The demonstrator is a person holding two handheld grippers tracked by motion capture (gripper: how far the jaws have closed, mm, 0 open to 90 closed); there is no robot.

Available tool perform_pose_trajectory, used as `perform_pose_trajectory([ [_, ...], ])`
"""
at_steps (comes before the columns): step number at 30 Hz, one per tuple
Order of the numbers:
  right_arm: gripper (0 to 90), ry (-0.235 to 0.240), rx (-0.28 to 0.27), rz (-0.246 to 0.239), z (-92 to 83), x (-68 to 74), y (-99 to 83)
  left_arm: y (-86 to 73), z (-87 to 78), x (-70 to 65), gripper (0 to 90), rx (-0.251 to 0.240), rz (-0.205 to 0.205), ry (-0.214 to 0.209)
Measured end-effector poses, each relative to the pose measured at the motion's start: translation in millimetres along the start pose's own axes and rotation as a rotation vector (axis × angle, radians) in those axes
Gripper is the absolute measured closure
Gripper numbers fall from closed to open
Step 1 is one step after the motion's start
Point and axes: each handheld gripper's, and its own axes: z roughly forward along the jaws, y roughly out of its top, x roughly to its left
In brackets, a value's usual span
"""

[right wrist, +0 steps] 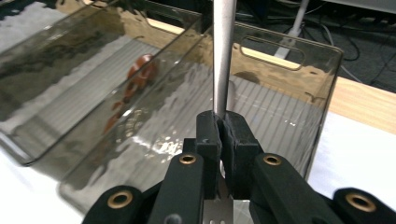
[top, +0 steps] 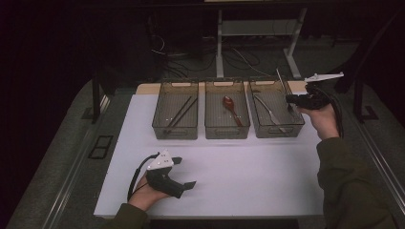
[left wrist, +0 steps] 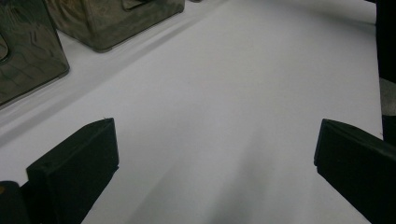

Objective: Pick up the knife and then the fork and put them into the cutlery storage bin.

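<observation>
My right gripper (top: 292, 99) (right wrist: 222, 125) is shut on a metal fork (top: 282, 82) (right wrist: 223, 56). It holds the fork over the right-hand smoky plastic bin (top: 300, 125) (right wrist: 289, 60), handle pointing up and away, tines below the jaws. Another silver utensil (top: 270, 113) lies in that bin. The middle bin (top: 227, 131) holds a red spoon (top: 231, 108) (right wrist: 140, 72), and the left bin (top: 175, 132) holds dark chopsticks (top: 180, 113). My left gripper (top: 185, 172) (left wrist: 217, 128) rests on the white mat near the front, jaws wide open with nothing between them.
The three bins stand in a row at the back of the white mat (top: 239, 171), two of them seen as bin corners (left wrist: 28, 60) in the left gripper view. A wooden table edge (right wrist: 364, 105) lies behind the bins. Cables and desk legs (top: 219, 47) sit on the floor beyond.
</observation>
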Motion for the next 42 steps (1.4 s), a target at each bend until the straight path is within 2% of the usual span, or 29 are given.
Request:
perform_pose_trajectory([
  [6, 84.5, -0.003, 0.017, -0.018, 13.9, -3.8, -4.0, 0.0, -0.3, 0.2, 0.0, 0.003, -0.001, -0.001],
  [20, 84.4, -0.038, 0.165, -0.101, 37.7, 0.1, -14.3, -0.1, 0.1, -0.1, 0.0, 0.0, -0.001, -0.002],
  [28, 84.2, -0.043, 0.226, -0.132, 45.2, 3.8, -16.8, 0.0, 0.3, -0.4, 0.0, 0.002, 0.0, -0.003],
  [32, 80.6, -0.031, 0.268, -0.144, 49.8, 6.1, -17.7, 0.0, 0.2, -0.4, 0.0, 0.002, 0.0, -0.003],
  [38, 76.3, -0.026, 0.274, -0.137, 49.9, 7.5, -17.7, 0.0, 0.1, -0.5, 0.0, 0.001, 0.001, -0.003],
  [42, 66.9, 0.0, 0.257, -0.111, 47.3, 8.0, -16.9, 0.0, 0.2, -0.5, 0.0, 0.001, 0.0, -0.003],
])
